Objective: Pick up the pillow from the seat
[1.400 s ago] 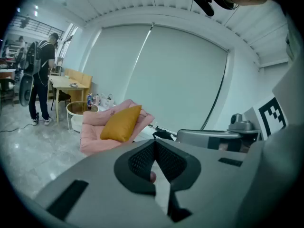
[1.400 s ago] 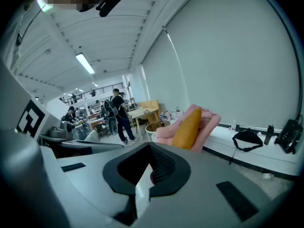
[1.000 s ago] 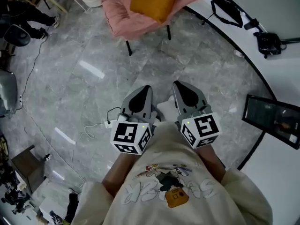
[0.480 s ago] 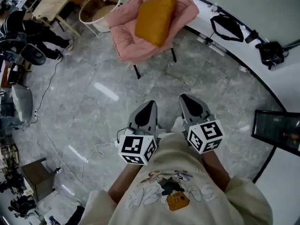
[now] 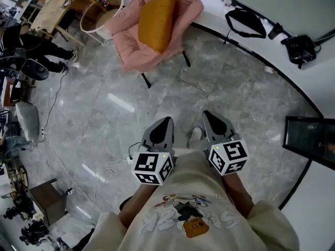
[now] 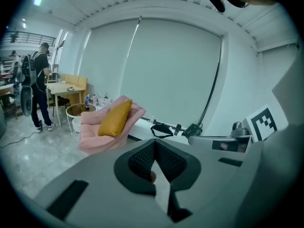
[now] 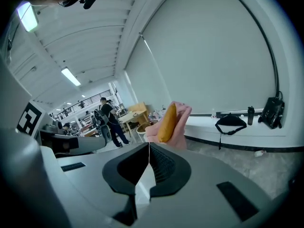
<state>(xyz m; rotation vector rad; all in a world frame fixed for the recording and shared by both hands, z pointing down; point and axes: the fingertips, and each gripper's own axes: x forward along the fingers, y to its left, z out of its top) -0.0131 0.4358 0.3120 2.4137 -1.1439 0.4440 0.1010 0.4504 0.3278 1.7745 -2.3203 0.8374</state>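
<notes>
Left gripper (image 6: 155,144): jaws together, pads meeting at the tips, nothing between them. Right gripper (image 7: 148,147): jaws closed to a hairline seam, also empty. In the head view both are held side by side, close to the wearer's cream printed sweatshirt (image 5: 191,213), marker cubes toward the body and jaws pointing out over the grey marble floor (image 5: 230,88). A light shoe (image 5: 195,135) shows on the floor between the two grippers, and a white cable (image 5: 111,166) lies just left of the left one. Pillow (image 5: 156,20): mustard yellow, propped upright against the back of the pink chair (image 5: 135,56), resting on its seat, well apart from both grippers at the far side of the open floor. Both gripper views have the pillow ahead, above the jaw tips; from the right one it is seen edge-on. Chair stands on thin dark legs. Just left of it is a round white tub (image 5: 99,13), then a wooden bench (image 5: 57,9), with a person in dark clothes (image 5: 36,38) standing beside that. Right of the chair, a curved white ledge (image 5: 314,82) runs along the floor's edge, carrying a black bag (image 5: 245,22) and a dark device (image 5: 299,48). A dark screen (image 5: 310,140) sits at the right edge of the frame.
</notes>
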